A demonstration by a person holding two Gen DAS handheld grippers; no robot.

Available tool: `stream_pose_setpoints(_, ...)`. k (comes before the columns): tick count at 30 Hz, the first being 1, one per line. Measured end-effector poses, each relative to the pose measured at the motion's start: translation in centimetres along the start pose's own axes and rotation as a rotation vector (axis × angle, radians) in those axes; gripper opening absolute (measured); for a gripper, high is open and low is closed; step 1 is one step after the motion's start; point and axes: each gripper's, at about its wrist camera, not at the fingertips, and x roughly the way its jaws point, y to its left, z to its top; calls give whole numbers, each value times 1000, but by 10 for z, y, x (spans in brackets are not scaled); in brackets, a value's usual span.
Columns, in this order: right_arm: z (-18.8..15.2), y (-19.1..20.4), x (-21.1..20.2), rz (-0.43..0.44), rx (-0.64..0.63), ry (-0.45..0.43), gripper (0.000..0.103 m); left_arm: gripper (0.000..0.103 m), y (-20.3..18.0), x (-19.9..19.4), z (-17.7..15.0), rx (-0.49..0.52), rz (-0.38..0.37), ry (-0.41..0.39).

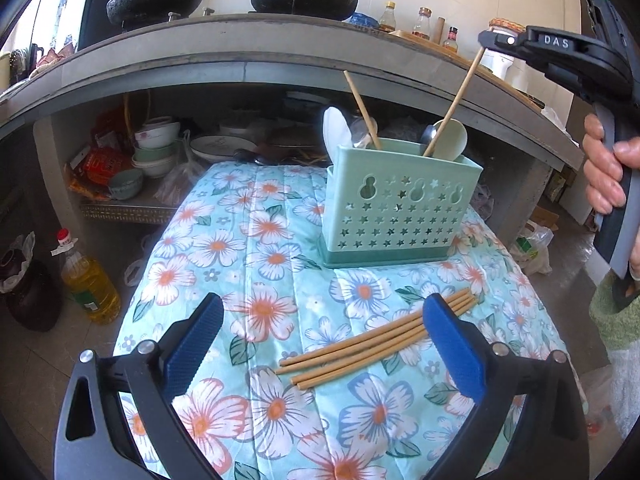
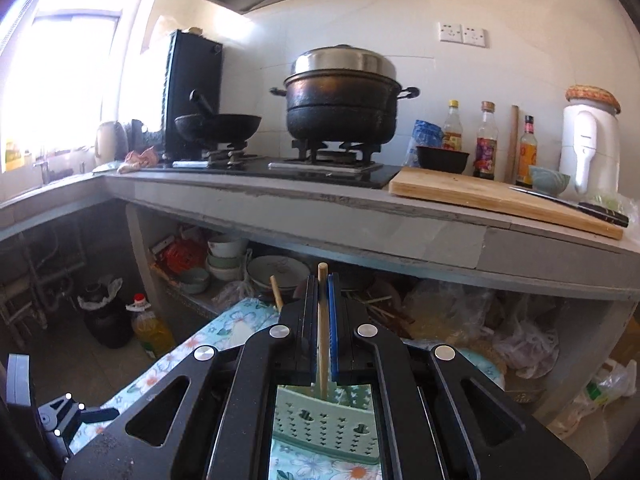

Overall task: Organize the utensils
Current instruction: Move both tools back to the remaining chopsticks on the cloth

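Note:
A mint green utensil holder (image 1: 396,204) stands on the floral cloth (image 1: 240,248), holding spoons and one chopstick (image 1: 362,109). My right gripper (image 2: 322,304) is shut on a second chopstick (image 2: 322,336), whose lower end is inside the holder (image 2: 320,428). In the left wrist view that gripper (image 1: 486,38) holds the chopstick's (image 1: 452,104) top above the holder's right compartment. My left gripper (image 1: 324,340) is open and empty, low over the cloth, with several loose chopsticks (image 1: 372,340) lying between its fingers and against the right finger (image 1: 448,344).
A concrete counter (image 2: 320,204) carries a stove, a wok (image 2: 218,126), a pot (image 2: 342,104), bottles and a cutting board (image 2: 492,196) with a knife. Bowls and plates (image 1: 156,152) sit beneath it. An oil bottle (image 1: 90,280) stands on the floor at the left.

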Motion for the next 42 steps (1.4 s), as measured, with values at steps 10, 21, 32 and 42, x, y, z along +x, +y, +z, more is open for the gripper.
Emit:
stream_pose_setpoints(10,-13,-14,-45,78,74,-20,34,98,-4,3,-2,22,-19,2)
stream_pose_setpoints(21,-73,-46,-58,67,344,206,77,98,-12,9,-7,33,-53,20)
stream_pose_setpoints(32,-219,-19,-18,-222,364,723,91,98,-20,17,-12,67,-49,49)
stream_pose_setpoints(42,-247,-16,-28,-233,377,671,95,98,-40,30,-12,44,-124,97)
